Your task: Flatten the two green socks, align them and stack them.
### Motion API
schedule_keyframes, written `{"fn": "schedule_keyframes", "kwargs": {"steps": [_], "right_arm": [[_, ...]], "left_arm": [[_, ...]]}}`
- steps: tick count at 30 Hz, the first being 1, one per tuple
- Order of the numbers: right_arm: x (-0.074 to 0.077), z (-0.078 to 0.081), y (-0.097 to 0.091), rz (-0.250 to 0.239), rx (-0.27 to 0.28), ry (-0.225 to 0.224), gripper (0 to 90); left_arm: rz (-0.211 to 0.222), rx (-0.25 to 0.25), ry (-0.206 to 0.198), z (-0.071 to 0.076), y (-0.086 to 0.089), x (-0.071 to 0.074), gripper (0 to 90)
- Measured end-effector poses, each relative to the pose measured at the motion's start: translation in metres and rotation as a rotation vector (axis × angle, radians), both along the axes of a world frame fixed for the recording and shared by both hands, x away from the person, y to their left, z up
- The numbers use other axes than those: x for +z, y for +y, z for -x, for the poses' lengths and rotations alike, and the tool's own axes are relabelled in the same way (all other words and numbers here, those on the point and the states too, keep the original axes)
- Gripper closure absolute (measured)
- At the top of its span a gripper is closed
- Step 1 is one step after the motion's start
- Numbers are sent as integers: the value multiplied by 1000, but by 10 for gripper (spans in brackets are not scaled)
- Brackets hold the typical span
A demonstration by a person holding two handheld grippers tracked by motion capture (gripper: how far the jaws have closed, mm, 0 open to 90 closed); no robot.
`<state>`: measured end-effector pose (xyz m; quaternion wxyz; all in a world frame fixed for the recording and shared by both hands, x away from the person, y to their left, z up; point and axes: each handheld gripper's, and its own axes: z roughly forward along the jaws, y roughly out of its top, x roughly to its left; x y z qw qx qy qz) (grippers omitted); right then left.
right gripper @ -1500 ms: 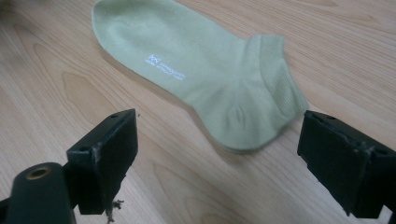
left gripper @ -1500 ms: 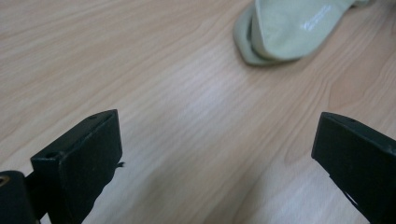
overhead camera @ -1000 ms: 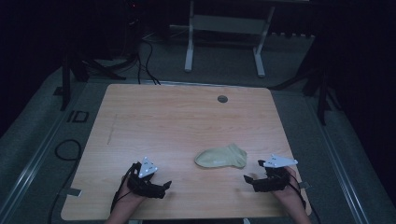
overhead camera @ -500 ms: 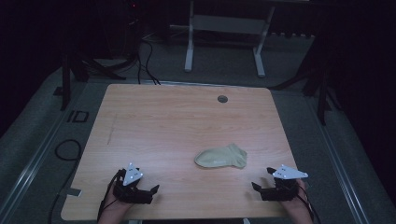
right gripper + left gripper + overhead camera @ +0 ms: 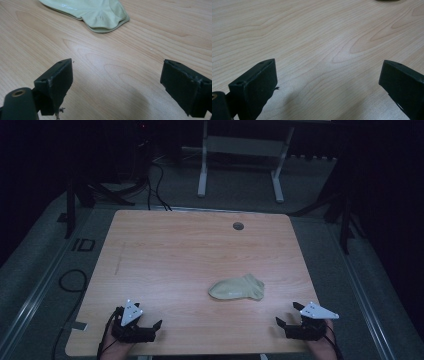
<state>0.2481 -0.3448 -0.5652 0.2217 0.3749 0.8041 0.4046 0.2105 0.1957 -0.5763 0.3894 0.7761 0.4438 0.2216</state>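
Pale green ankle sock (image 5: pixel 236 288) flat on bench (image 5: pixel 175 255), right of centre, near front half. Long axis runs roughly left-right across bench; which end is the toe is hard to make out. Right tongs (image 5: pixel 296 326) at front right corner, jaws spread wide, empty; sock lies ahead and to their left, near. Left tongs (image 5: pixel 136 330) at front left, jaws wide apart, empty, well apart from sock. Right hand nearer, likely first reach. In right gripper view, sock (image 5: pixel 90 11) cut off by top edge.

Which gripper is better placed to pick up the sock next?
Probably the right gripper: the sock lies nearer it, just ahead of its open fingers. The left gripper sits farther away.
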Motion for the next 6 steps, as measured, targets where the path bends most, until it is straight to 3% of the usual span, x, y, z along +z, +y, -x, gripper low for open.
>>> {"fn": "schedule_keyframes", "kwargs": {"steps": [6], "right_arm": [[-1,-1,1,8,-1,-8,109]], "left_arm": [[4,-11,2,0,-1,-1,16]]}}
